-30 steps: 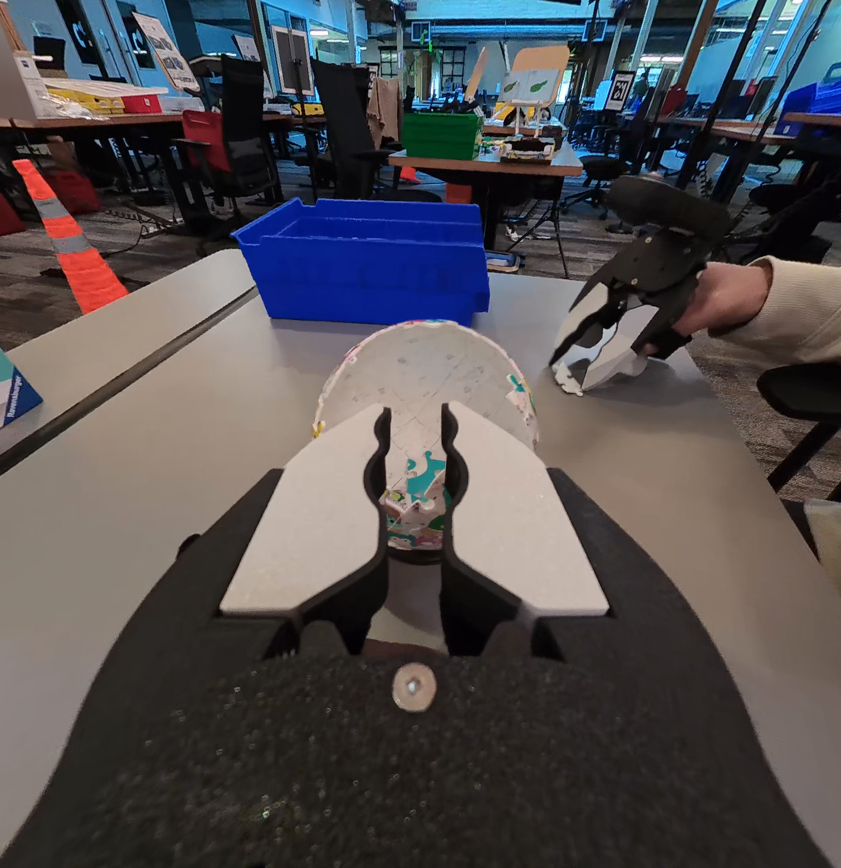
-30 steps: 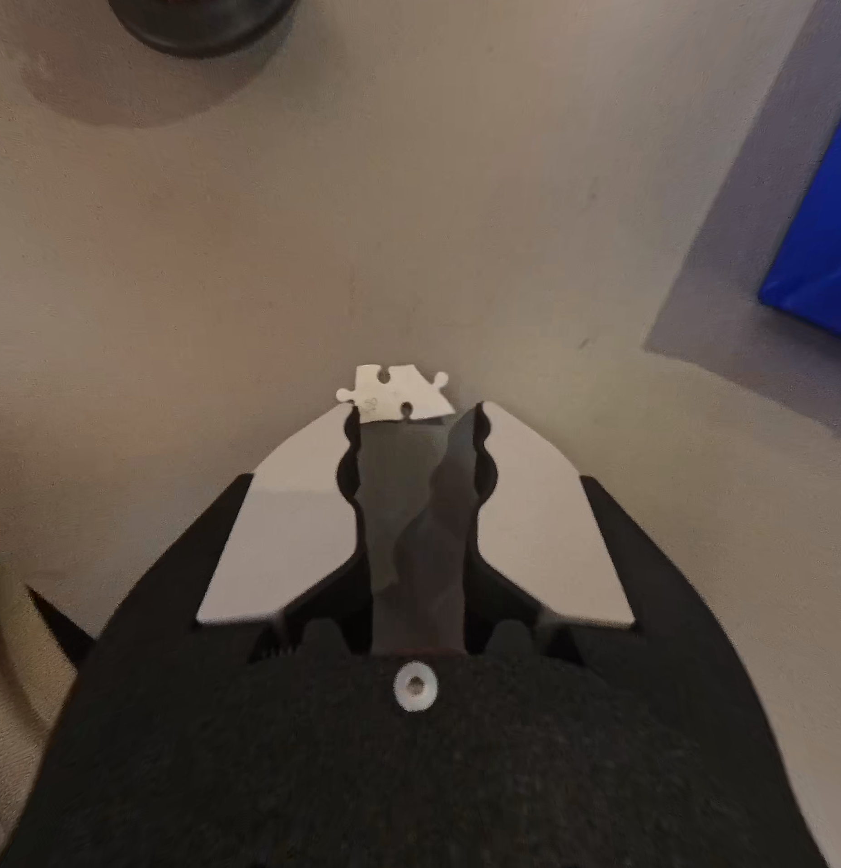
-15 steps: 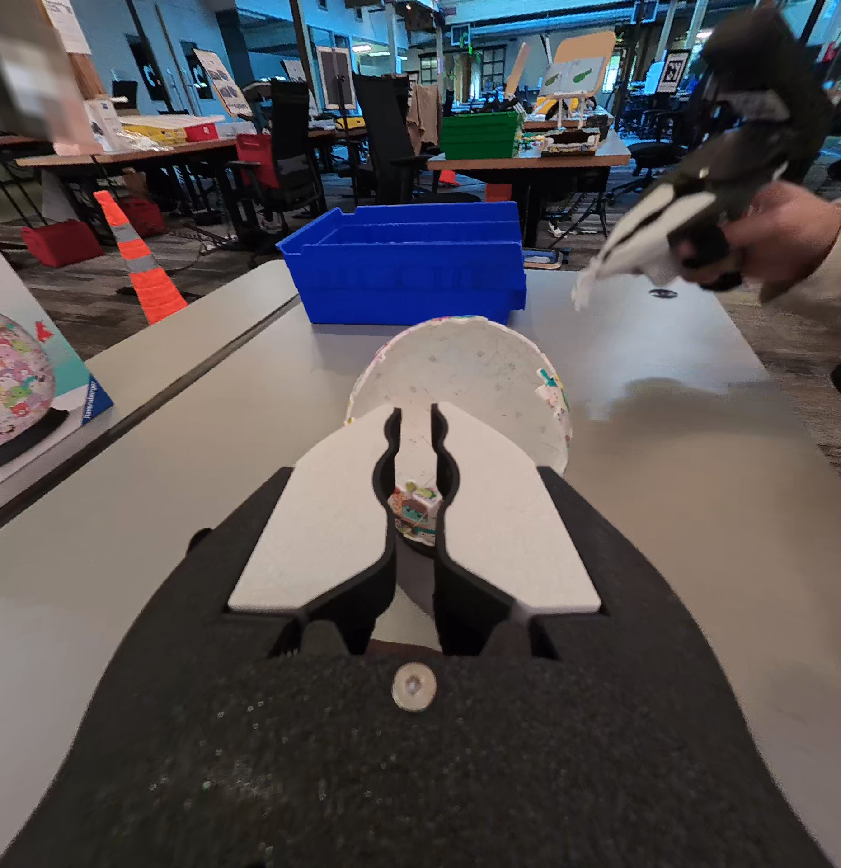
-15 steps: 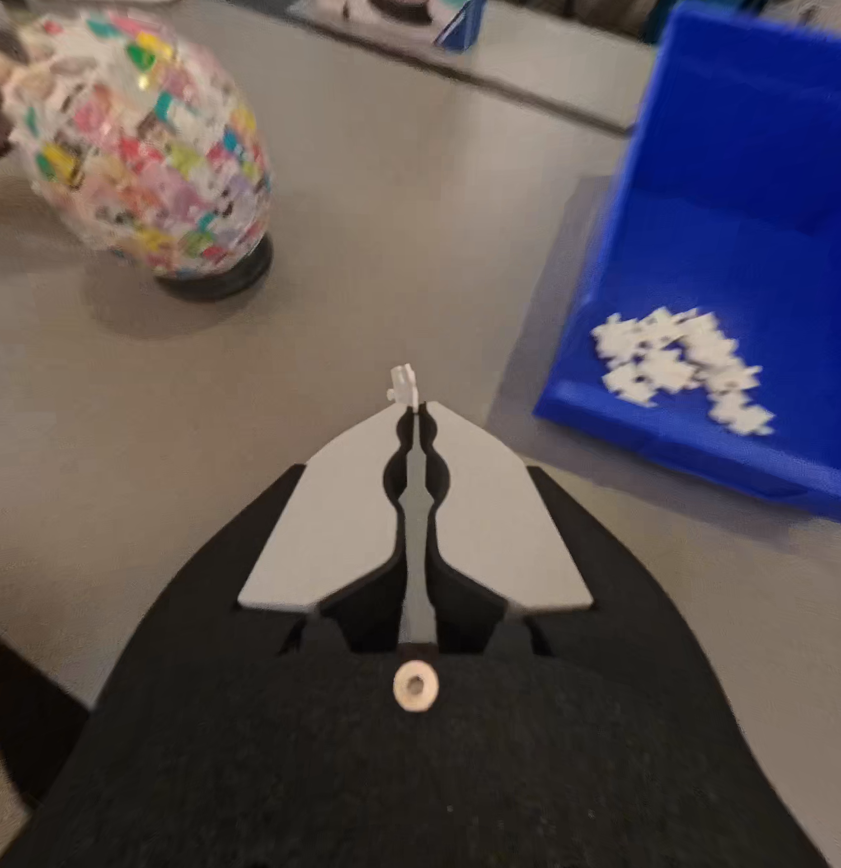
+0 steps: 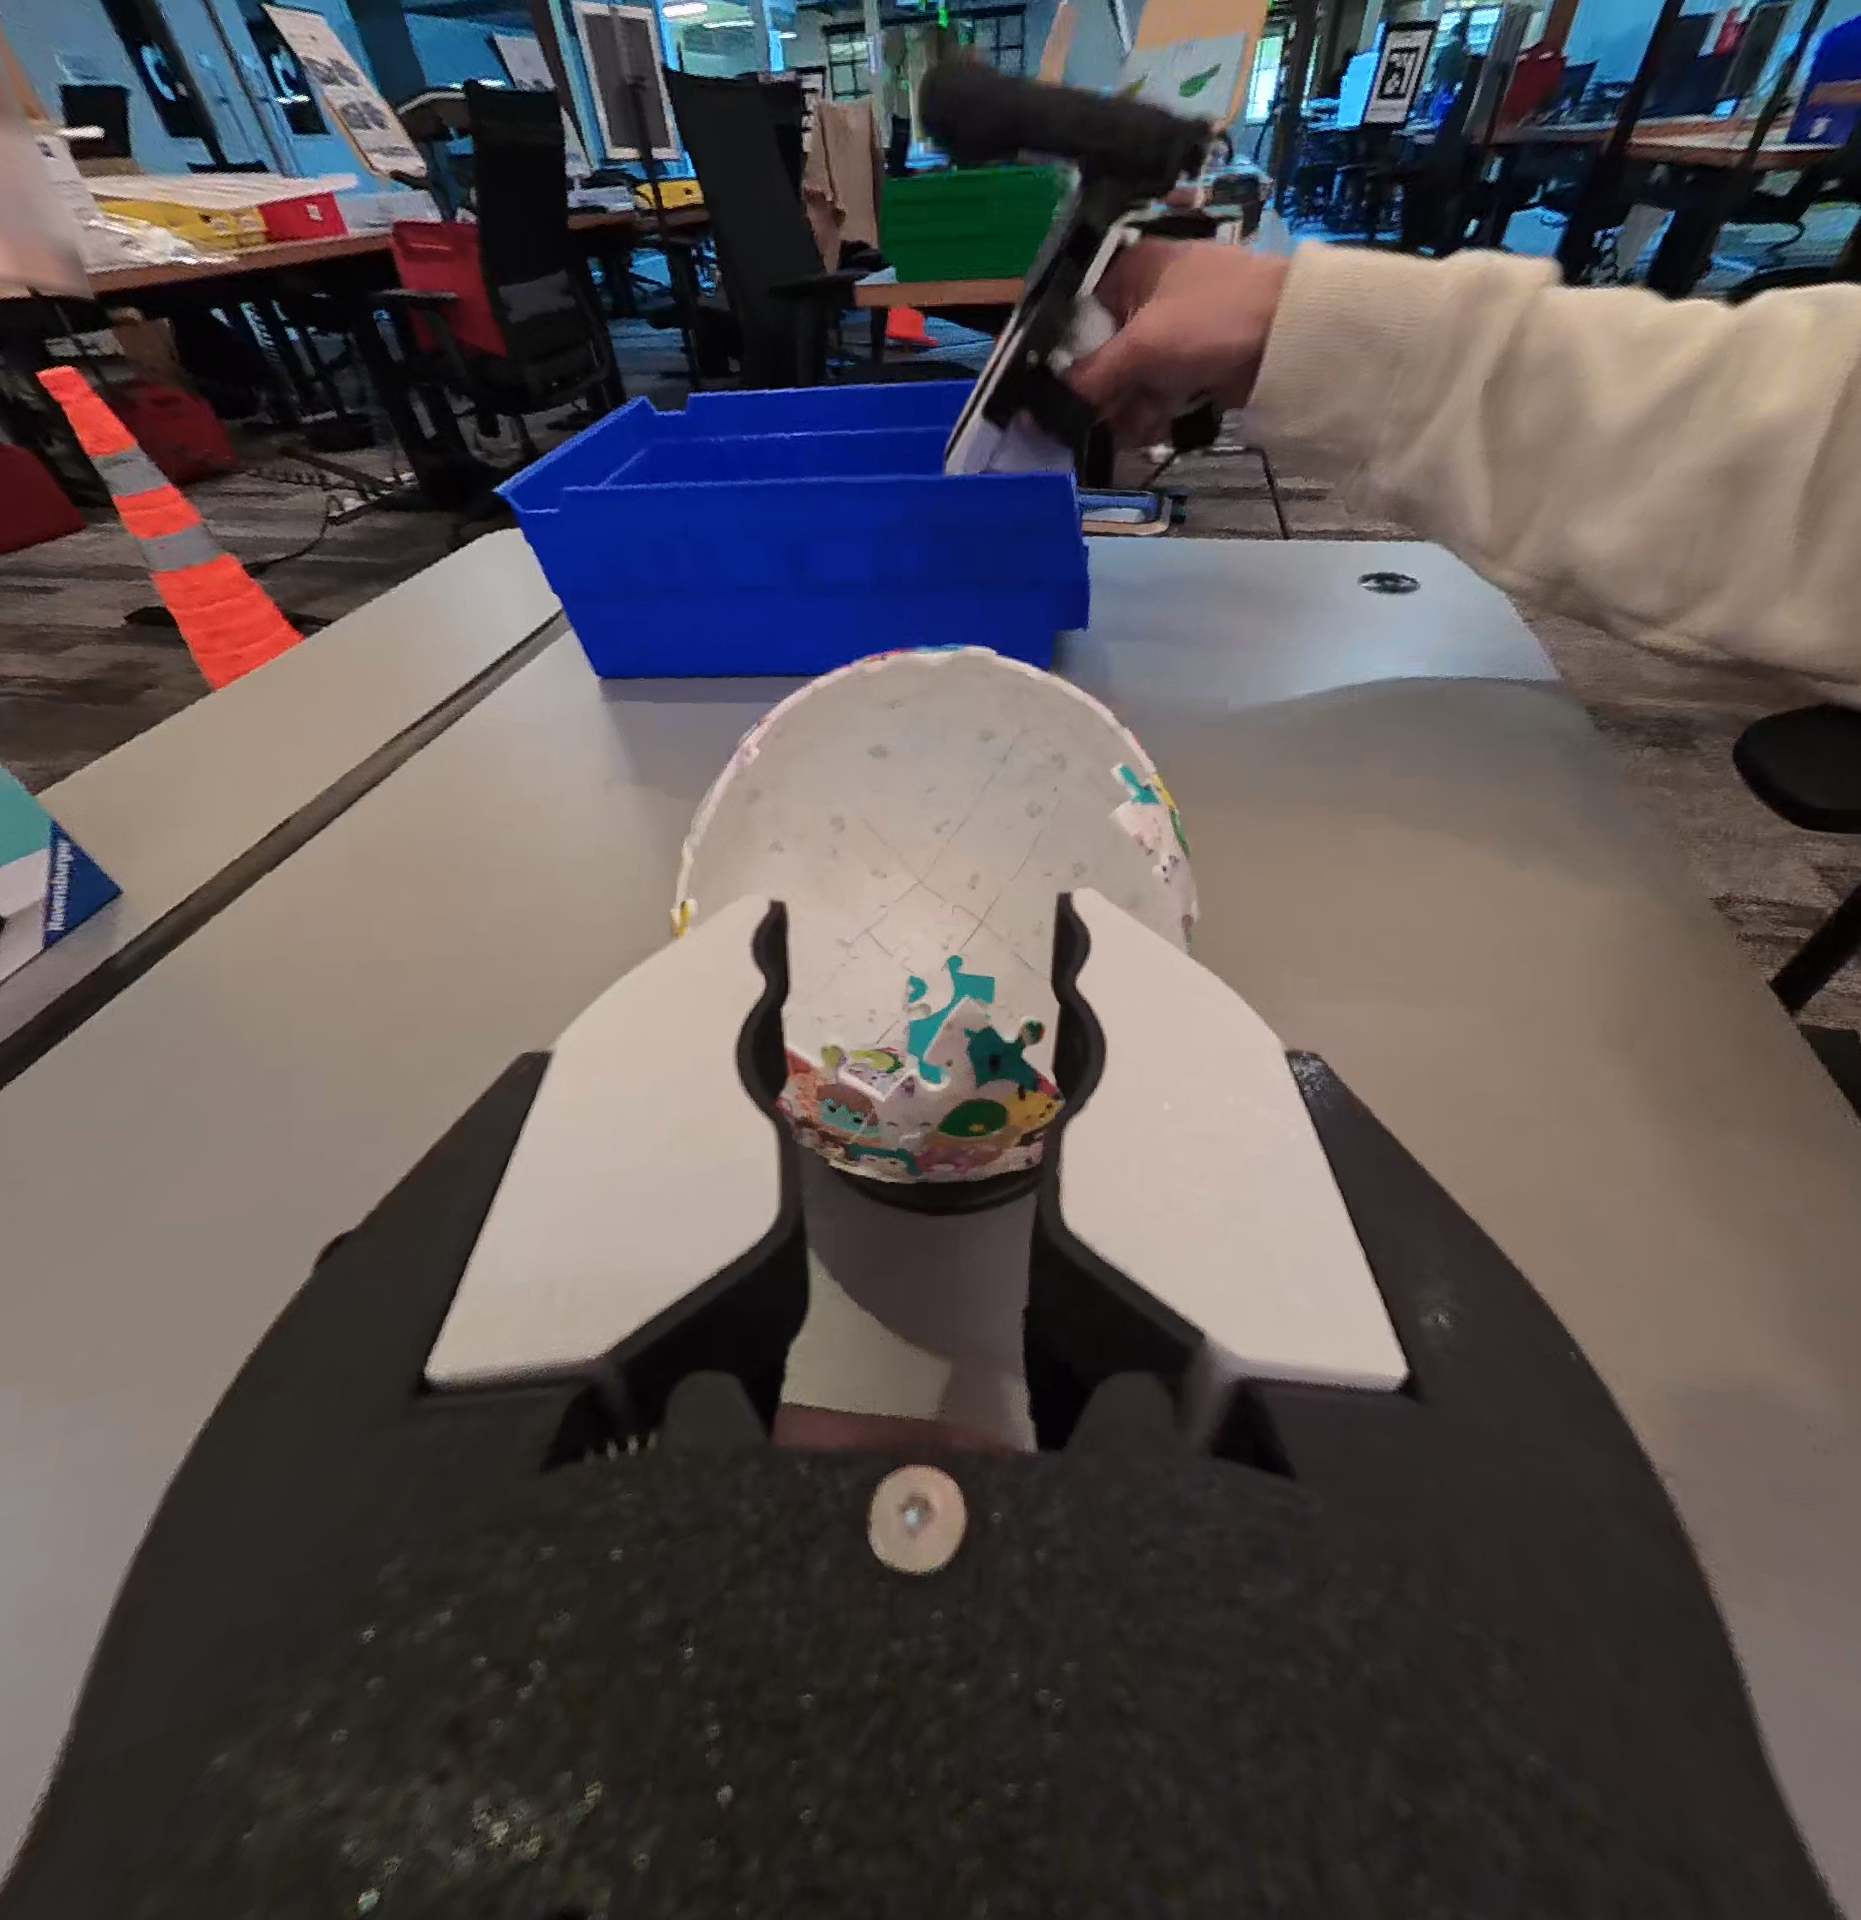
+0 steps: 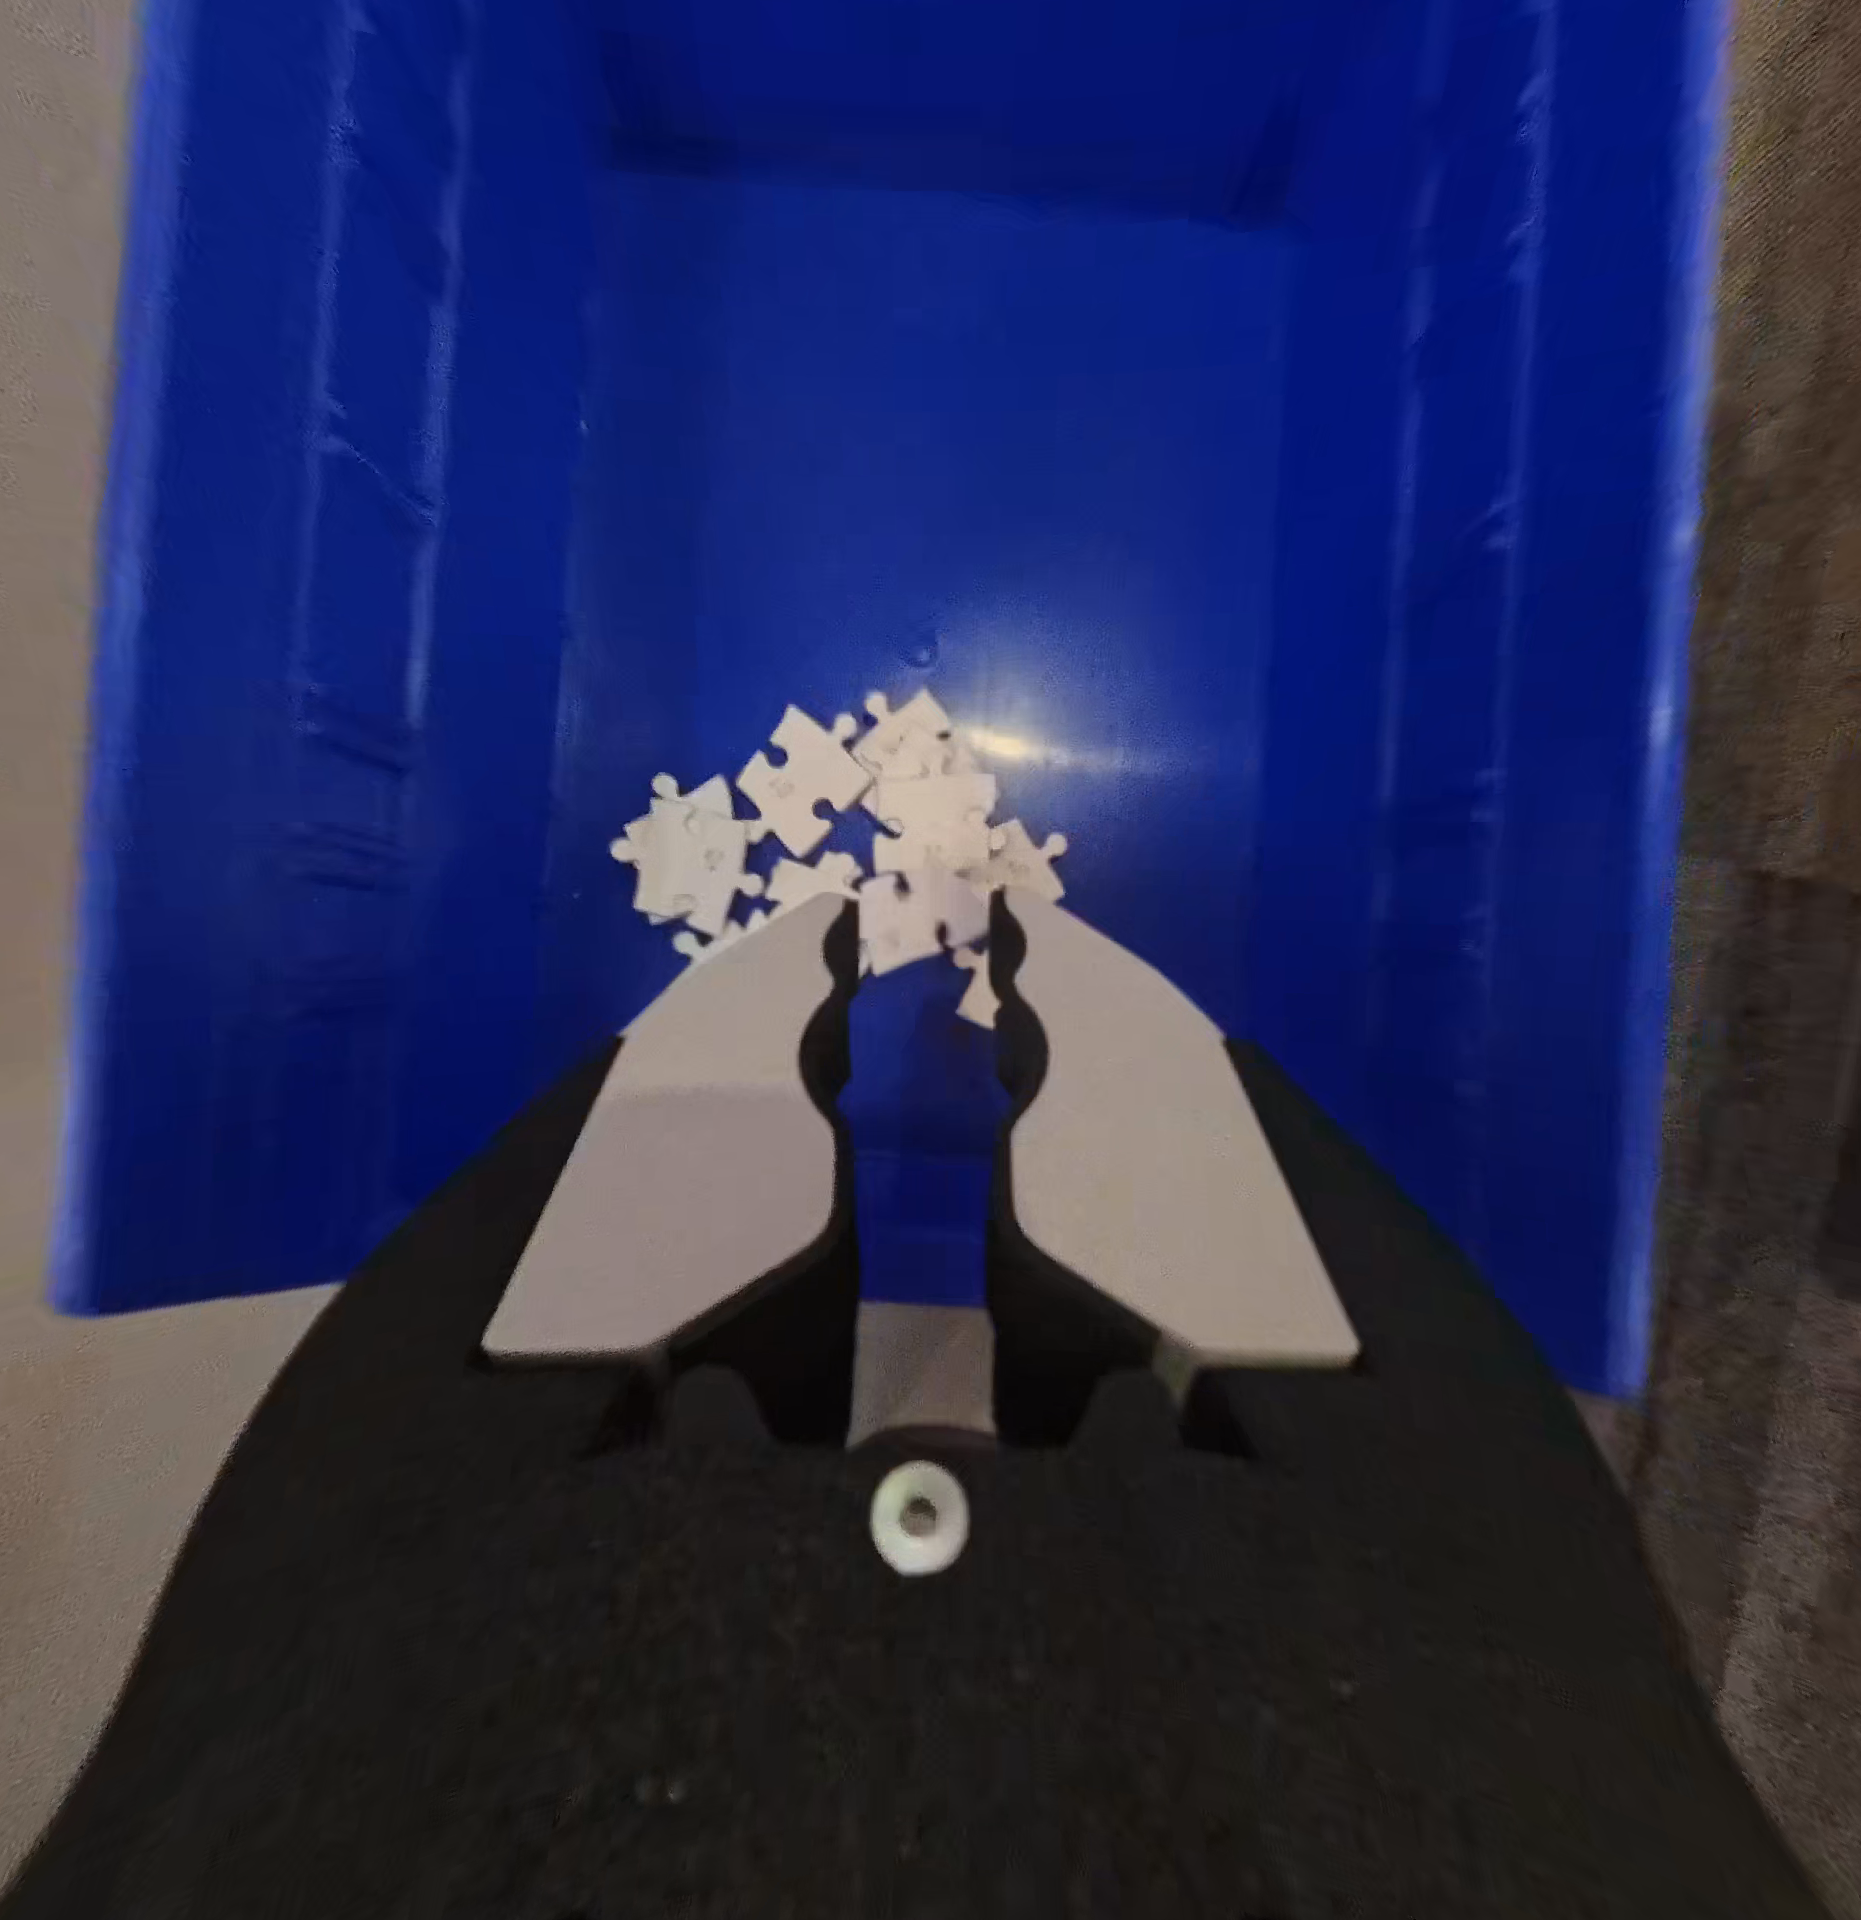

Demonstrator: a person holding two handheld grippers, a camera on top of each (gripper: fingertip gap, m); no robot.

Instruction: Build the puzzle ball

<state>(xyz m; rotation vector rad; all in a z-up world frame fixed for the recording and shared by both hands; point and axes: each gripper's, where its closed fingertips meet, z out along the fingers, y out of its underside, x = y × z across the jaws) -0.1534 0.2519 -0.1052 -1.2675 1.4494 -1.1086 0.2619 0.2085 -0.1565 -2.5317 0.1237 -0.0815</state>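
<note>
Behind the grey bench I see a large workroom with desks, black chairs and a green crate far back. At the far left an orange cone stands on the floor, and a puzzle box lies at the left edge of the bench, cut by the frame.

My left hand-held gripper is low over the near part of the bench. Its jaws stand wide apart and hold nothing. Between them shows the puzzle ball, only partly built: an open shell, white inside, with colourful printed pieces along its near lower rim. It sits on a dark round base in the middle of the bench. The fingers are on both sides of its near rim; if they touch it I cannot tell.

Behind the ball, toward the far edge of the bench, stands the blue bin. My right hand, in a cream sleeve, holds the right hand-held gripper over the bin's right end, tips pointing down into it.

From the right wrist, the jaws are parted by a moderate gap. A pile of white puzzle pieces lies on the bin floor. One piece shows in the gap between the tips; the picture is blurred, so I cannot tell if it is gripped.
</note>
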